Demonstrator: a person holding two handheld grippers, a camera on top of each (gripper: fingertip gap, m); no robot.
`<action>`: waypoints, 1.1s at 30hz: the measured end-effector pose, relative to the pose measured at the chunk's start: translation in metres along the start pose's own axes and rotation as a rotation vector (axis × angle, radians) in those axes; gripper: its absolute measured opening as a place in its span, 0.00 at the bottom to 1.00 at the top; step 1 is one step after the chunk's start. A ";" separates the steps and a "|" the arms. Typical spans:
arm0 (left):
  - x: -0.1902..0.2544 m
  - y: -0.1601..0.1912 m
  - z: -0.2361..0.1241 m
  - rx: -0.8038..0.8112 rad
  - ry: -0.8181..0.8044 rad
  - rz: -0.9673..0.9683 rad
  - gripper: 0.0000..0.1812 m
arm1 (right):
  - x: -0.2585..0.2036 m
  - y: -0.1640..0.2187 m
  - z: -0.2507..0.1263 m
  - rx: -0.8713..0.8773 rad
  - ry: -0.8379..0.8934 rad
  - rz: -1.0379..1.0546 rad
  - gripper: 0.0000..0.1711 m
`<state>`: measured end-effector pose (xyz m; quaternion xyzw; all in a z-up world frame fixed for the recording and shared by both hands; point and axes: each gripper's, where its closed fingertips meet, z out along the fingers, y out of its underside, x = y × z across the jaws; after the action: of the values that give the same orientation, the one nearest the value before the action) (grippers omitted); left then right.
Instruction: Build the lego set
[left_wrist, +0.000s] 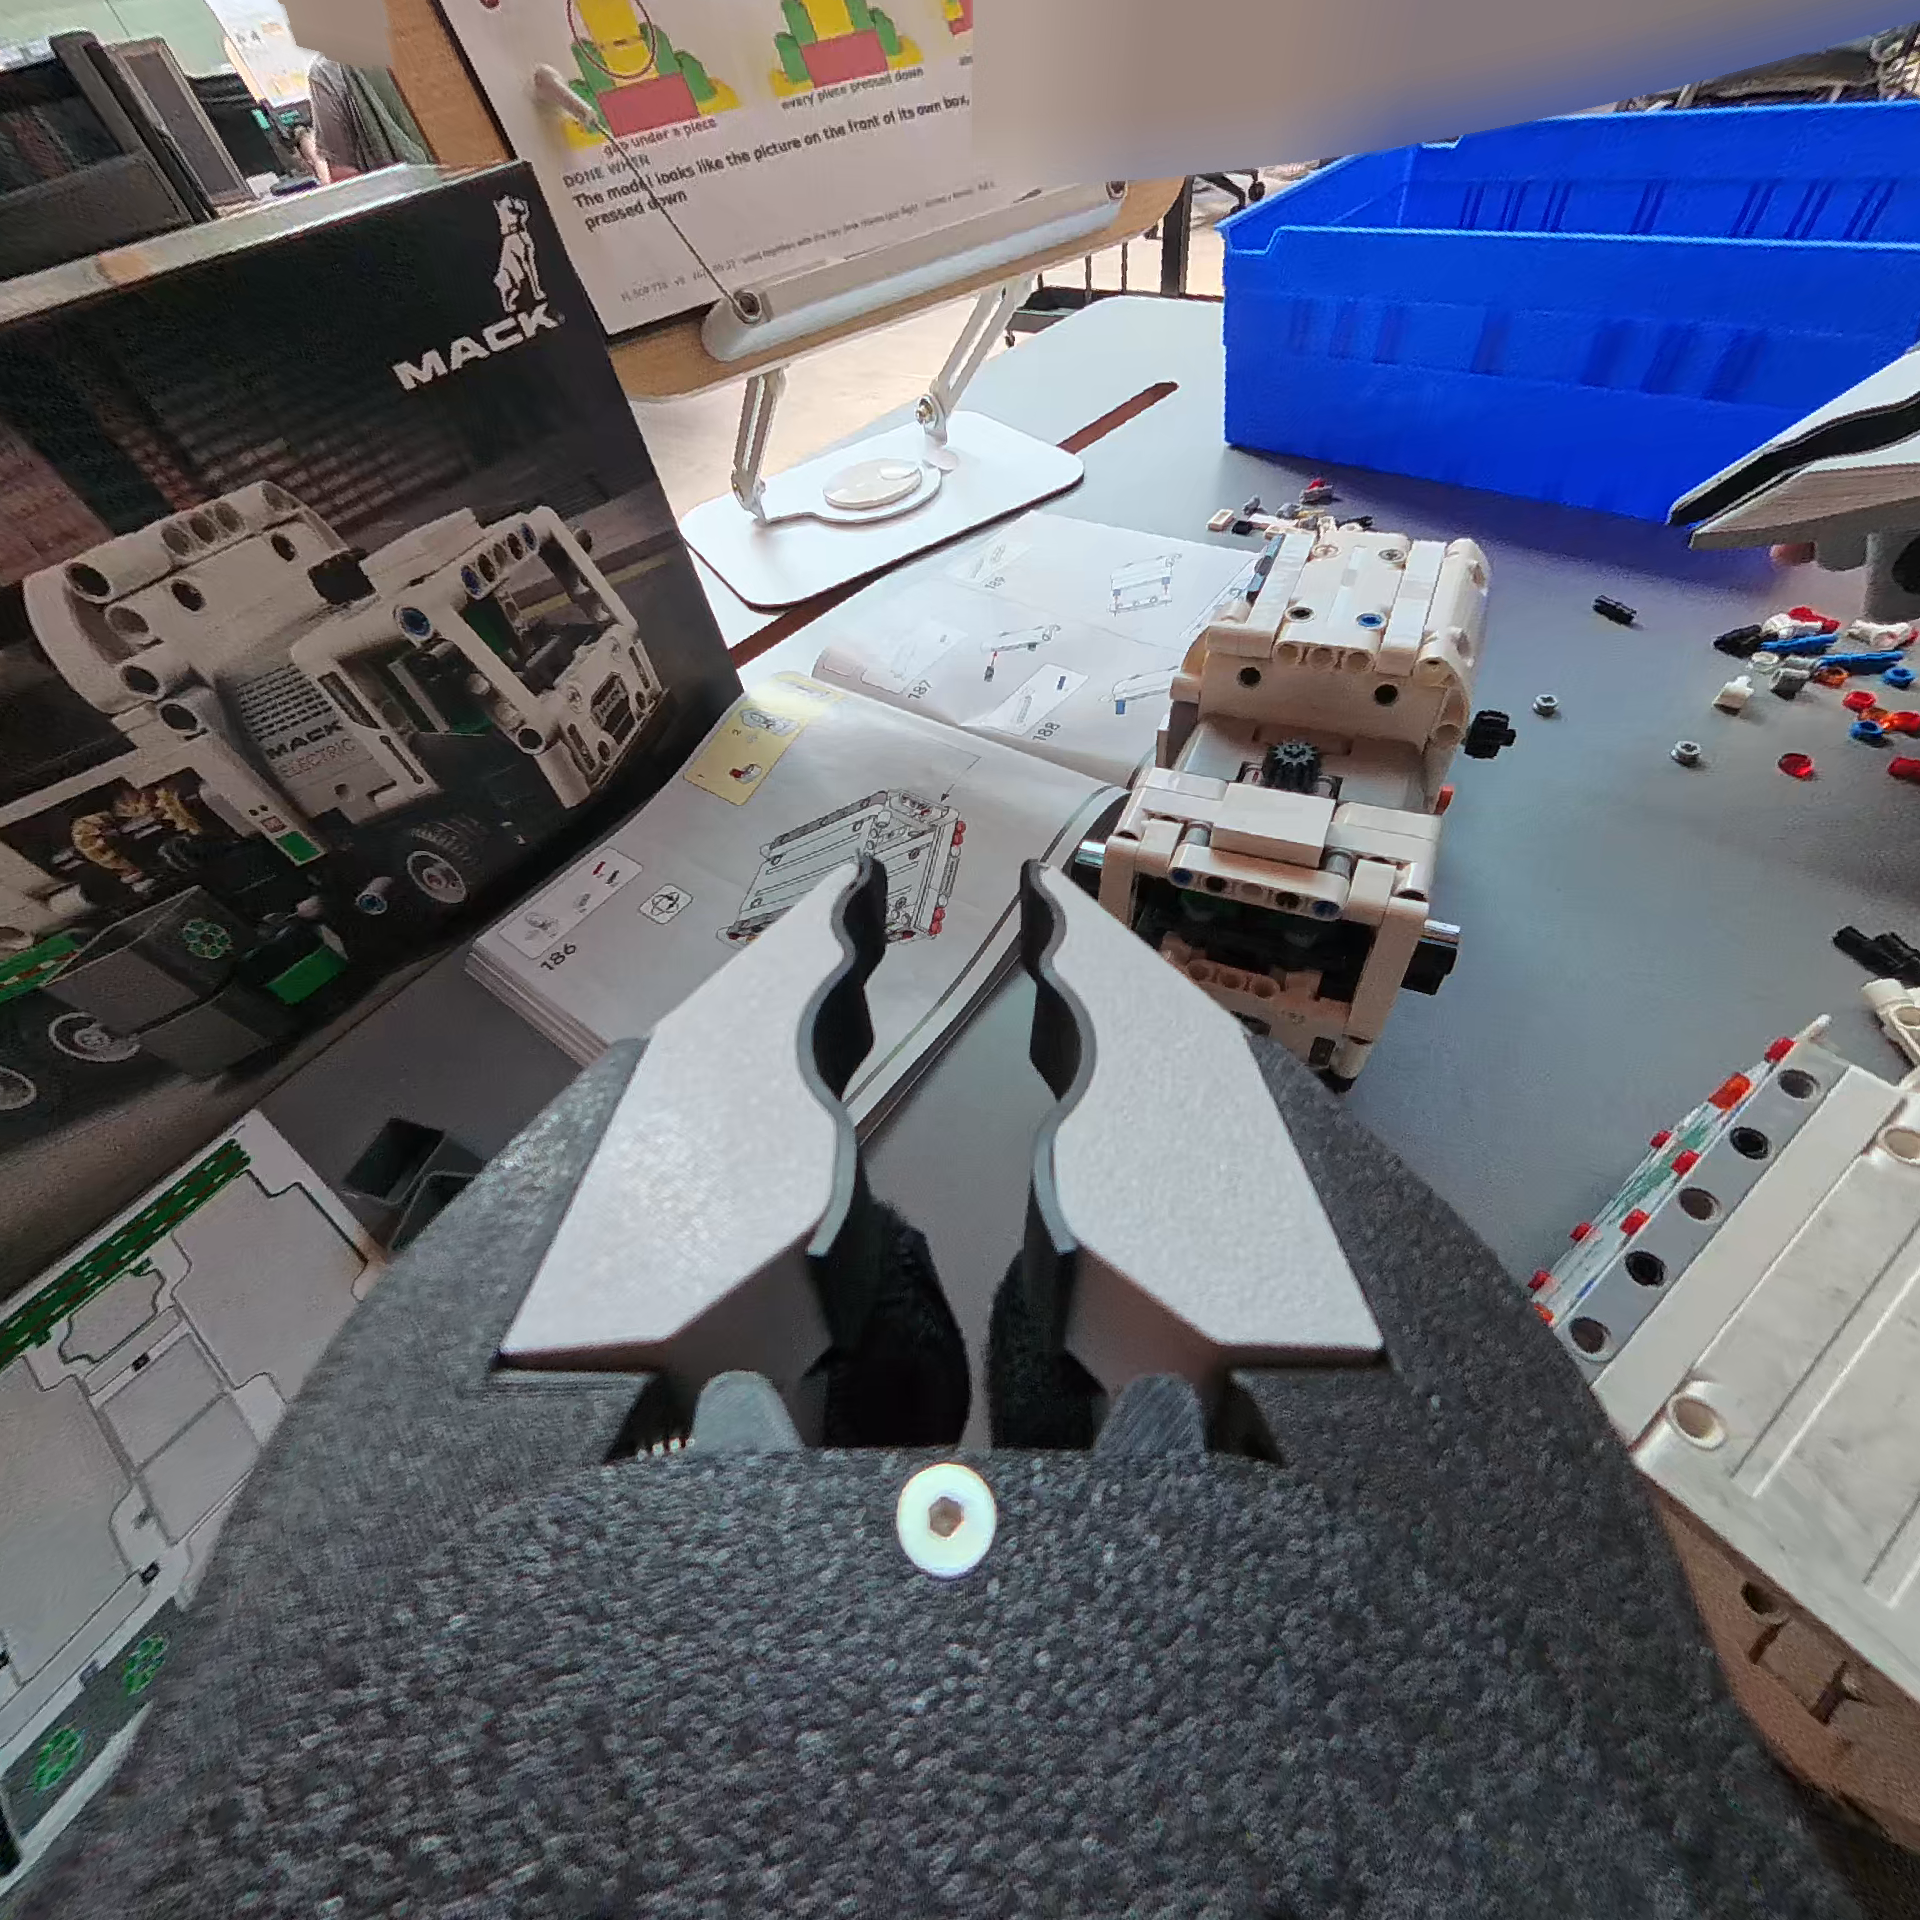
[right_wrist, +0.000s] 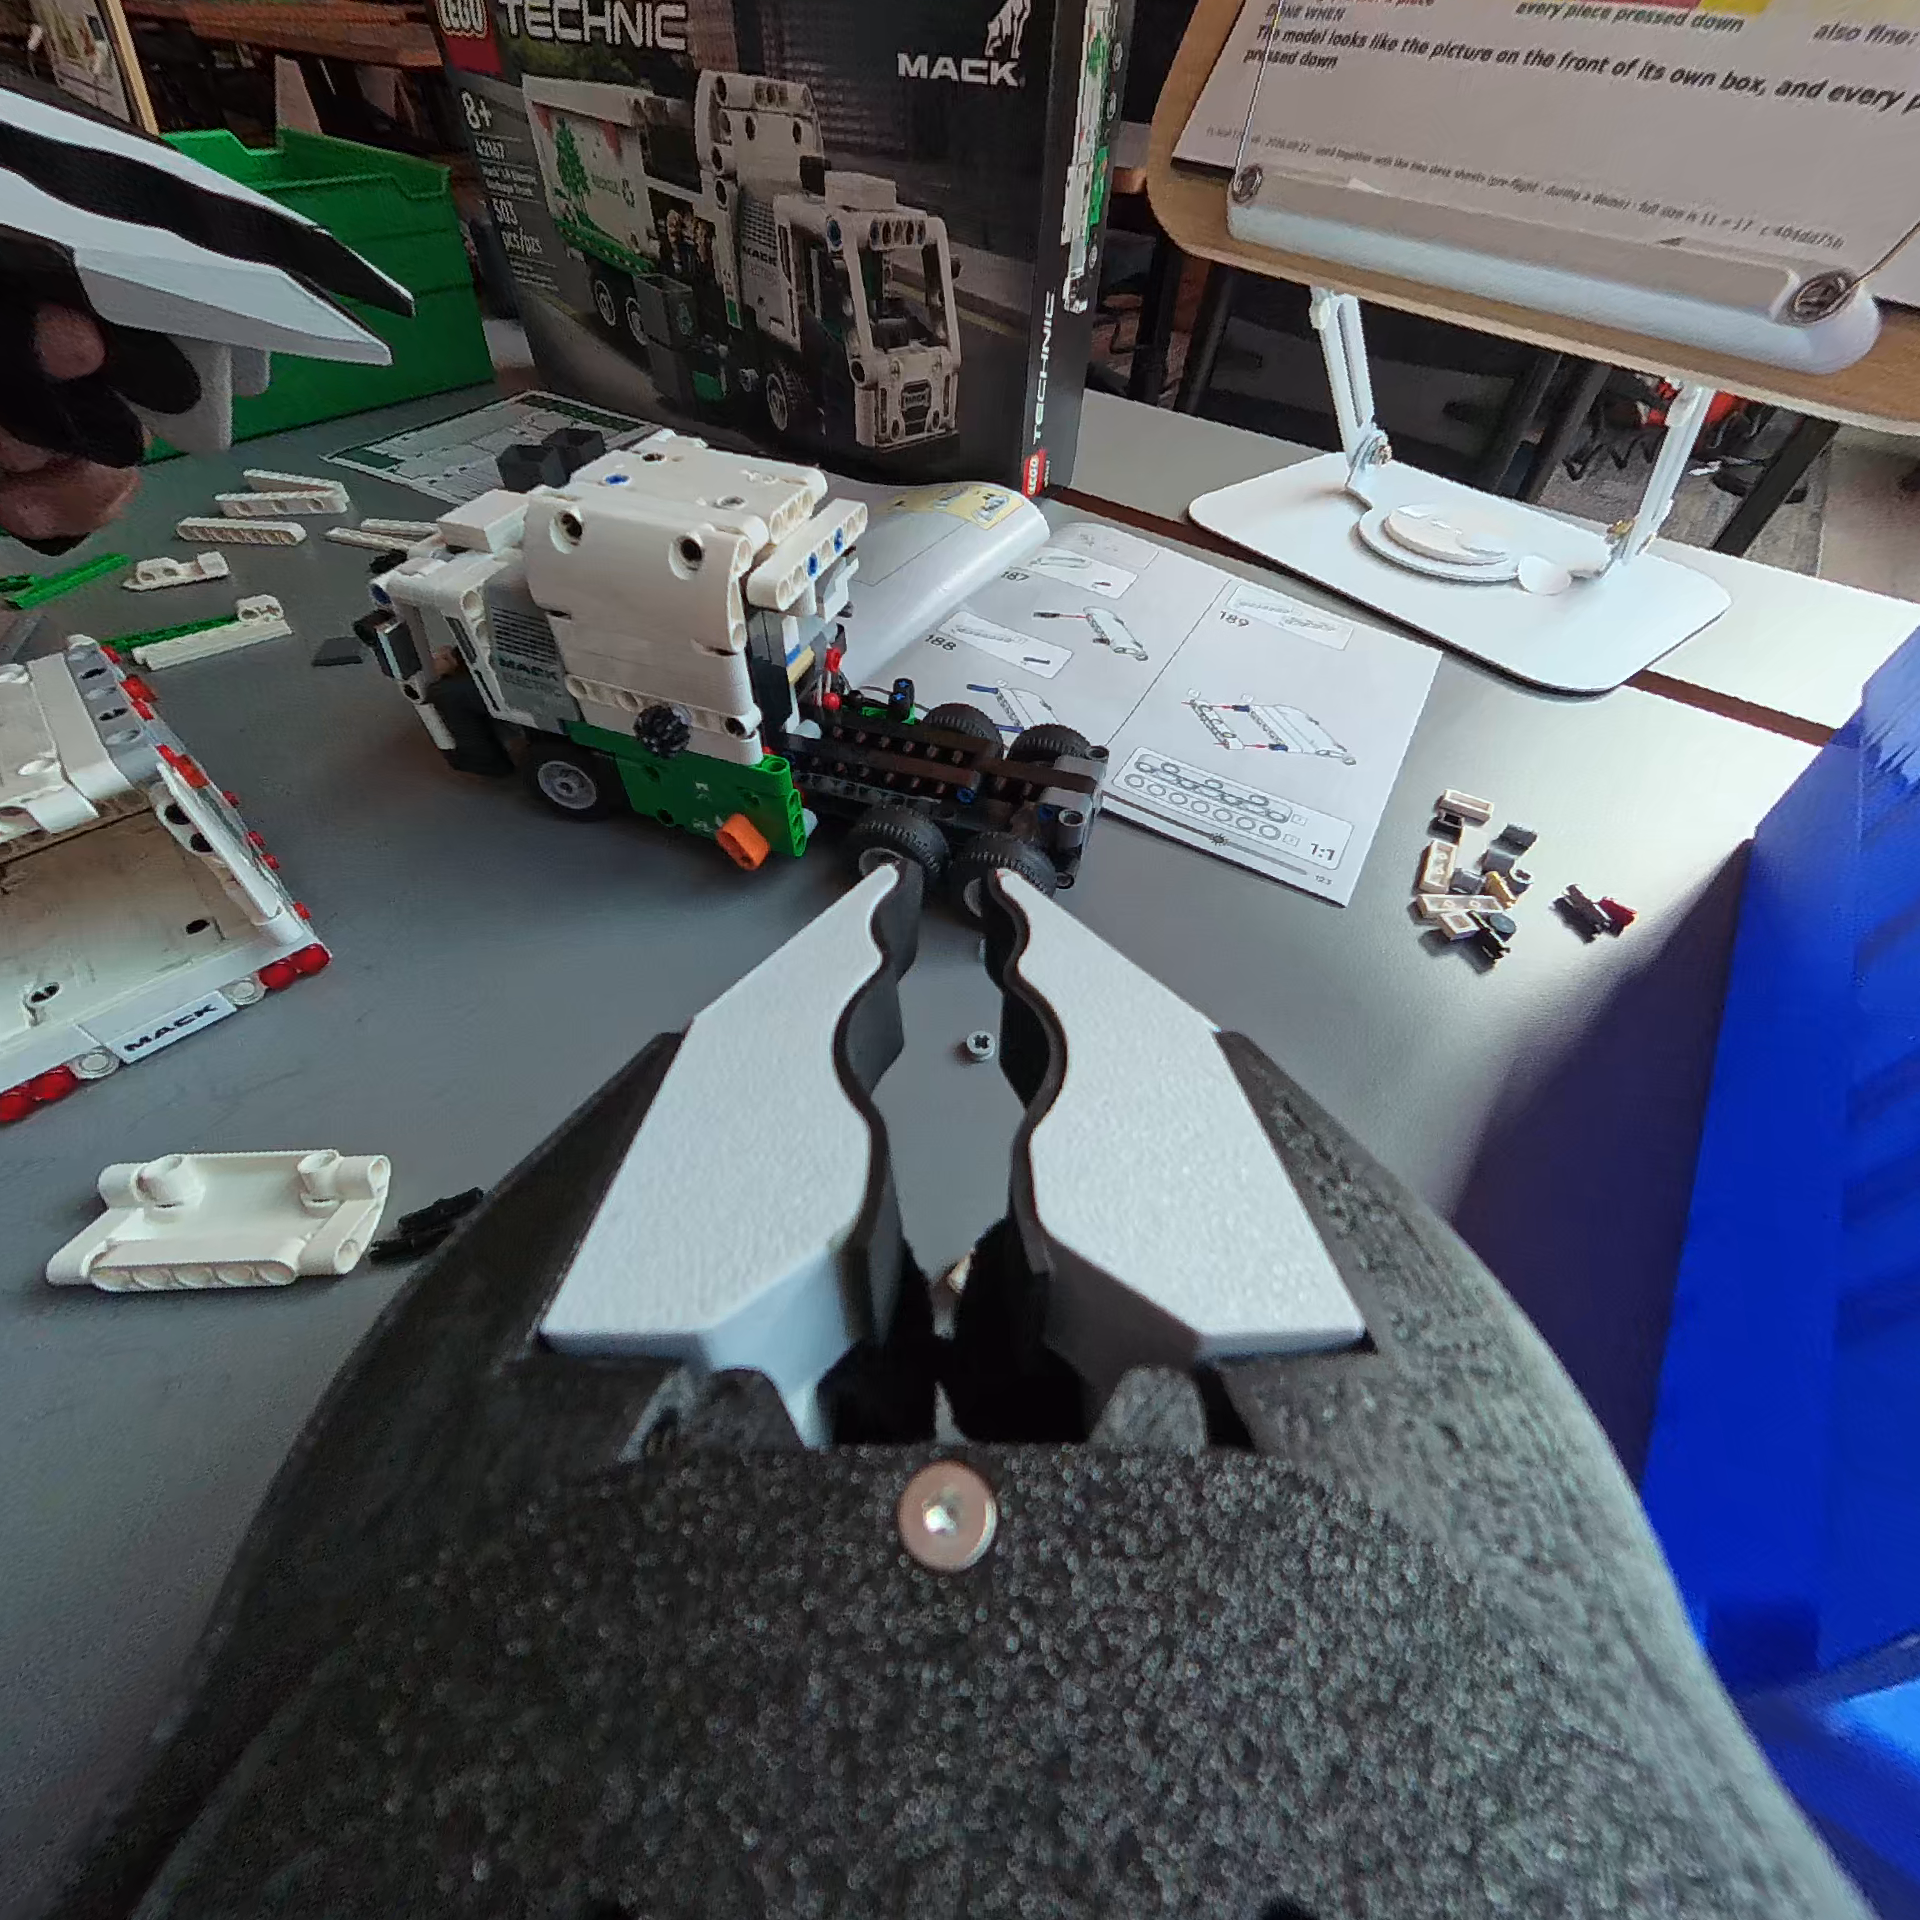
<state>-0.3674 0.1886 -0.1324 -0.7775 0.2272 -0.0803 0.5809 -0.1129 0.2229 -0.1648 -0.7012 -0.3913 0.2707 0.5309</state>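
I am holding my left gripper (left_wrist: 951, 883) with its grey fingers slightly apart and empty above the open paper instruction booklet (left_wrist: 831, 790). My right gripper (right_wrist: 945, 883) is hovering, fingers also apart and empty, just behind the half-built white-and-green plastic brick truck (right_wrist: 665, 665), which is standing on the grey table (right_wrist: 499, 997) before its dark cardboard box (right_wrist: 790, 208).

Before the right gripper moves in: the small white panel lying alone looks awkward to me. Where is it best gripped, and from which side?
Take the white panel across its short width, mid-length, coming from above. It lies flat on the table, with tube-like connectors bulging at its corners, so the plain middle probably seats best. The right gripper is open and empty.
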 end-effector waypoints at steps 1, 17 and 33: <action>0.000 0.000 0.001 -0.001 0.003 -0.005 0.13 | 0.000 -0.001 -0.001 0.003 0.000 0.001 0.06; 0.024 -0.026 -0.023 0.116 0.088 -0.049 0.12 | -0.142 0.049 -0.040 -0.323 -0.643 -0.305 0.13; 0.101 -0.022 -0.086 0.096 0.245 0.028 0.12 | -0.165 0.071 -0.024 -0.459 -0.563 -0.459 0.03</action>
<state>-0.3058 0.0736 -0.0987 -0.7298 0.3032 -0.1775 0.5865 -0.1658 0.0627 -0.2318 -0.5945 -0.7169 0.2325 0.2802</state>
